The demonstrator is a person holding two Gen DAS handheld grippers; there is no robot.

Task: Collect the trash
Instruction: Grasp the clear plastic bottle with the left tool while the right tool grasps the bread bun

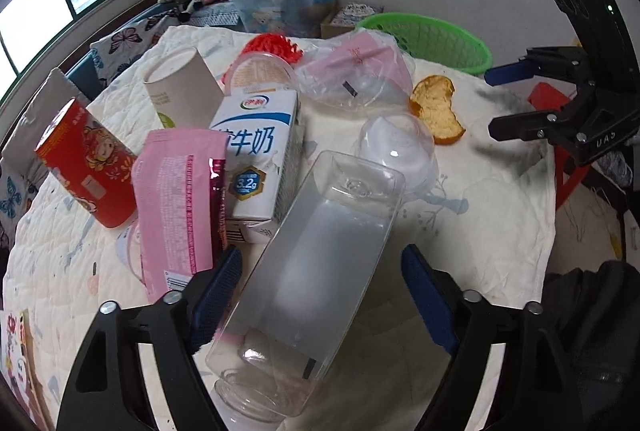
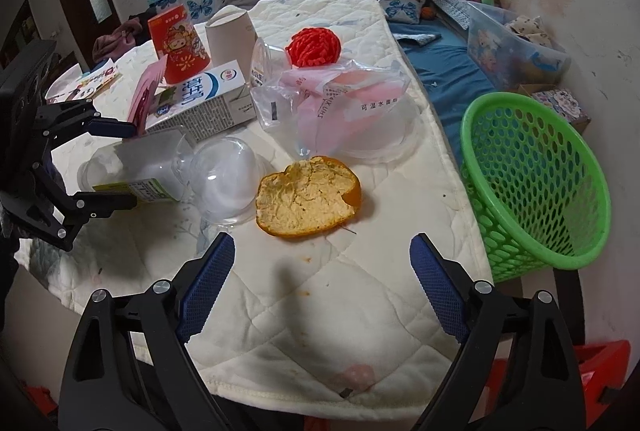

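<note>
The left gripper [image 1: 320, 295] stands over a clear bottle [image 1: 308, 271] lying on its side on the quilt [image 1: 480, 231]. The bottle sits between the two blue pads, its long axis running from near the left pad's root, where its neck end shows low in the left wrist view, up and away to the right, so it lies slantwise across the gap rather than square to it. The jaws are fairly wide. The left pad looks to be against the bottle's wall, the right pad stands clear of it, so I judge the bottle not yet gripped; the transparent plastic makes the contact hard to read. Just beyond the bottle's far end sits a clear dome lid [image 1: 396, 147]; to the left of the jaws lean a pink pouch [image 1: 180, 203] and a milk carton [image 1: 260, 155].

The right gripper [image 2: 320, 279] hangs wide open with nothing between its pads. The orange peel [image 2: 308, 199] lies straight ahead of the jaws, a little left of centre, its broad side toward them. The green basket [image 2: 532, 183] stands to the right of that gripper, off the quilt's edge.

So the left hand is nearer the bottle, the right nearer the peel and the basket. To my eye, closing squarely on the bottle wants the left wrist turned until the pads face its long sides.
</note>
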